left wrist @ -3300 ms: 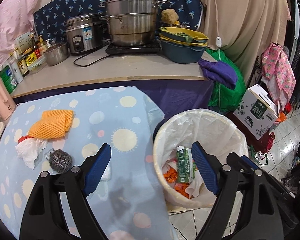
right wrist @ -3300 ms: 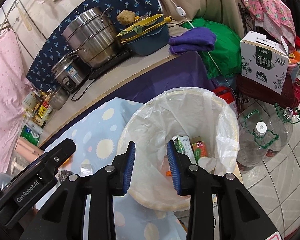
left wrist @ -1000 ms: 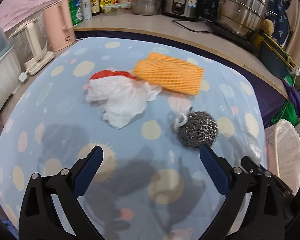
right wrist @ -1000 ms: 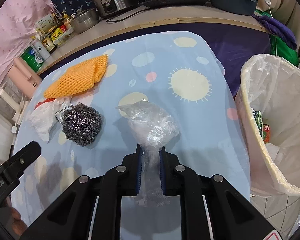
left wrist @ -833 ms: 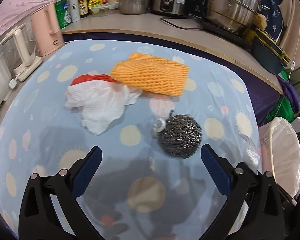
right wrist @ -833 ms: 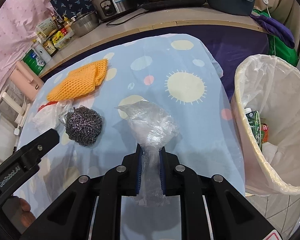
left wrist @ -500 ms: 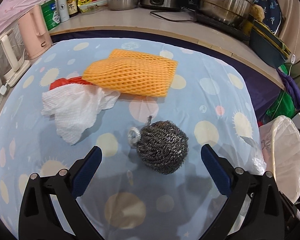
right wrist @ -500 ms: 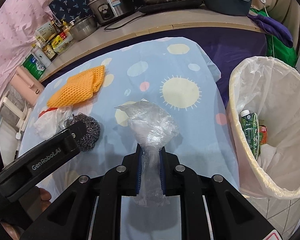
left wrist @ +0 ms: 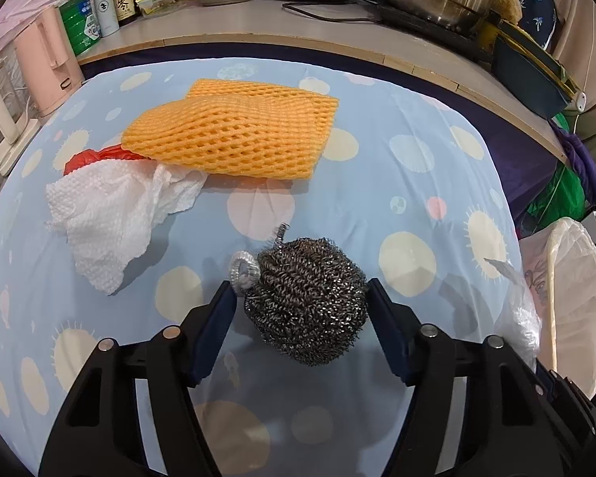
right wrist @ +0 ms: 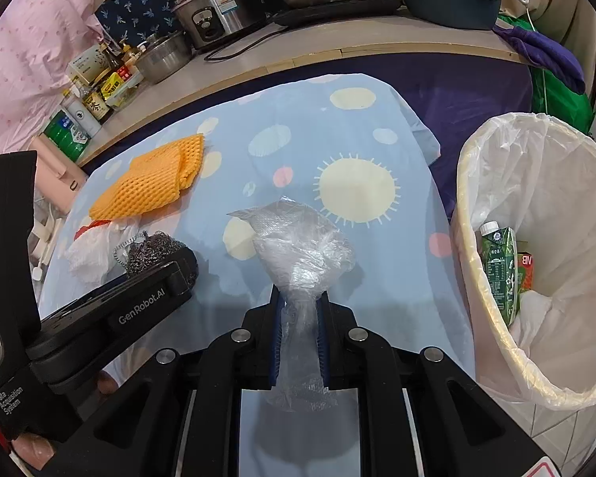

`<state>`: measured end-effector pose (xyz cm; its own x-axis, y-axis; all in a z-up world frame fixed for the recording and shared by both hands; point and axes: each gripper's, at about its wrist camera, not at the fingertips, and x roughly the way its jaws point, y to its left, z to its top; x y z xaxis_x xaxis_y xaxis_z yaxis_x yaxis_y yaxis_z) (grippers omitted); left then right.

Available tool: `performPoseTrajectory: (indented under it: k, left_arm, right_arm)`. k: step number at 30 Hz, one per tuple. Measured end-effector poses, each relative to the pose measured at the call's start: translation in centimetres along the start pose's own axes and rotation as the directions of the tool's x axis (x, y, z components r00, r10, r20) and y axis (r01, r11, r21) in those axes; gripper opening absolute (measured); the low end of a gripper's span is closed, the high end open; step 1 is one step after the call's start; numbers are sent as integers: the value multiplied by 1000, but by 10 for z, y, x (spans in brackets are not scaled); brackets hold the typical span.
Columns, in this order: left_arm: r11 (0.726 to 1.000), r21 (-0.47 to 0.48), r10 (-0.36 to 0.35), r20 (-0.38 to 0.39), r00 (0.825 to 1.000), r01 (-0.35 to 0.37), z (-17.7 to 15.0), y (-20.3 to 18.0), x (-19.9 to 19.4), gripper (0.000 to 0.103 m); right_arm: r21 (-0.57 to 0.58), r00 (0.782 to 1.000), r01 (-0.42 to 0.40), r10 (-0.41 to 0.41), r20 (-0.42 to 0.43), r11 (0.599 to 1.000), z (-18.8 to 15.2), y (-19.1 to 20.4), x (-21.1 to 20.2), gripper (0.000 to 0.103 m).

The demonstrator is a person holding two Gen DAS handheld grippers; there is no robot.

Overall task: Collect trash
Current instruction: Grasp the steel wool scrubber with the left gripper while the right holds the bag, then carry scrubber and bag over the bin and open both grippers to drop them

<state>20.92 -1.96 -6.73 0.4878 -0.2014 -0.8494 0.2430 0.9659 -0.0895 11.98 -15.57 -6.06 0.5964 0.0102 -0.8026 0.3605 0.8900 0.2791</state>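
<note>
A steel wool scrubber (left wrist: 306, 298) lies on the spotted blue tablecloth (left wrist: 409, 183). My left gripper (left wrist: 298, 290) straddles it and its jaws are closing, with the blue pads (left wrist: 214, 326) close against its sides. An orange foam net (left wrist: 234, 131) and a crumpled white paper towel (left wrist: 107, 210) over a red scrap (left wrist: 87, 157) lie farther back. My right gripper (right wrist: 300, 298) is shut on a crumpled clear plastic bag (right wrist: 302, 246), held just above the cloth. The lined trash bin (right wrist: 469, 206) stands to its right with a green carton (right wrist: 500, 274) inside.
A counter (left wrist: 258, 28) behind the table carries pots, a rice cooker, bottles and a bowl. A pink kettle (left wrist: 49, 63) stands at the left. The left tool's black body (right wrist: 99, 310) crosses the right wrist view's lower left. The bin's rim (left wrist: 552, 290) shows beyond the table's right edge.
My left gripper has come forward and down over the scrubber, and its jaws have narrowed from wide open to close around it. The right gripper has kept still with the plastic bag.
</note>
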Motion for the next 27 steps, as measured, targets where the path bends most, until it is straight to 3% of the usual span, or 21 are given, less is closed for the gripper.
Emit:
performPoseTrajectory:
  k: [27]
  left_arm:
    - [998,62,-16,77,997,11,-30,-28,-88,60]
  right_arm:
    - [4,989,-83,82,123,997,-6,-9,-74,14]
